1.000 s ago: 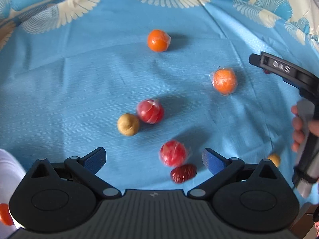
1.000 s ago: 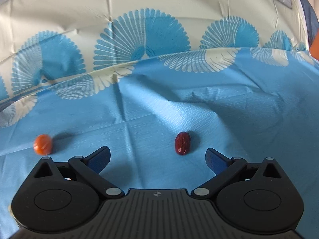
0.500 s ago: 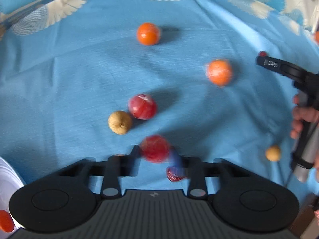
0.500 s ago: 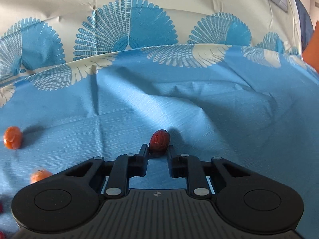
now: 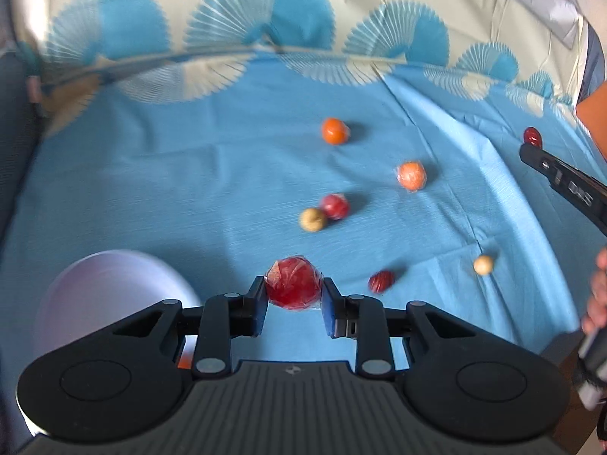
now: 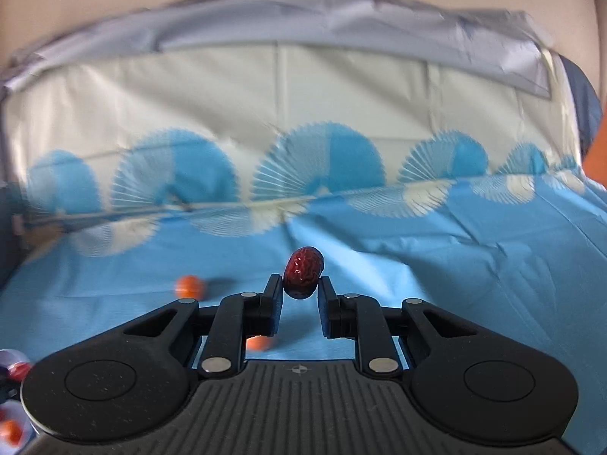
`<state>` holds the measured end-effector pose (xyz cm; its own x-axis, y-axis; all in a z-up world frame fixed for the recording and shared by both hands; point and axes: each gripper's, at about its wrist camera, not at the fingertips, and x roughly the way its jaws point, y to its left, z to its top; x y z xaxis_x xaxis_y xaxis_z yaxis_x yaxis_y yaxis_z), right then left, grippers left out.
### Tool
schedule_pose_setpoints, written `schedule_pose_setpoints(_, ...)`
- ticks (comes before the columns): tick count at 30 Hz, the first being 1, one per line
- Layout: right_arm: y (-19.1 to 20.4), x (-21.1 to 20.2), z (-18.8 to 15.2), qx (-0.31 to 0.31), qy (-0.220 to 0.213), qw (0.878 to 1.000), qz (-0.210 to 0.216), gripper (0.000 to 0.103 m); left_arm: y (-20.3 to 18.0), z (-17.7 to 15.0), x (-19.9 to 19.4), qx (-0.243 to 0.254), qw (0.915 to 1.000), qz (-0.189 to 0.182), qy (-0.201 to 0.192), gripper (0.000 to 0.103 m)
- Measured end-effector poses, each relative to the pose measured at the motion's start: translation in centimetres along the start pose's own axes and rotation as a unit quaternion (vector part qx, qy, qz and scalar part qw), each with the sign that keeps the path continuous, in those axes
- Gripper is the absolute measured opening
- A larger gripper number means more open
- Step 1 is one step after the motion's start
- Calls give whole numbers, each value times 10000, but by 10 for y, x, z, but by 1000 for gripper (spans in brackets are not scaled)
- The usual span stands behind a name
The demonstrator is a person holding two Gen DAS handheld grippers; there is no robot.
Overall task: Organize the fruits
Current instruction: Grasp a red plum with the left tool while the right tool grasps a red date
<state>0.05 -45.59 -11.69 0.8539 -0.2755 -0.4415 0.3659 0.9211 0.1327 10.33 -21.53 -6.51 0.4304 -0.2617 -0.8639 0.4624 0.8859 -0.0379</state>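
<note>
Left gripper (image 5: 293, 301) pinches a wrapped red fruit (image 5: 293, 283); right gripper (image 6: 301, 295) pinches a date (image 6: 303, 272) — both lifted for sorting, plate (image 5: 95, 295) at eight o'clock.

A home setting, seemingly: a patterned blue tablecloth (image 5: 189, 174) (fan motifs along its edge) strewn with small fruits.

Bare blue cloth (image 5: 170, 189) leftward — scattered fruit (image 5: 335, 131) mid-table.

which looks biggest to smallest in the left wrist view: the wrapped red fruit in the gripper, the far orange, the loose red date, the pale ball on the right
1. wrapped red fruit, though it is nearest the camera
2. far orange
3. loose red date
4. pale ball, close to the date in size, so that order is unsure
</note>
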Motion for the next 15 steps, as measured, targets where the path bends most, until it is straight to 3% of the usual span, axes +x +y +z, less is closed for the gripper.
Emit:
schedule_pose_setpoints(6,81,-101,-10,-211,-221,9957,879,21,39,-36,-85,-218,9990,273,-261,32)
schedule_pose_setpoints(10,130,-150,-27,-316,32,9887,1465,21,66,-67,-130,-340,9976,465,-383,32)
schedule_pose_setpoints(15,176,-192,-47,-599,299,9802,1863,21,98,-107,-170,-558,9954,606,-485,32)
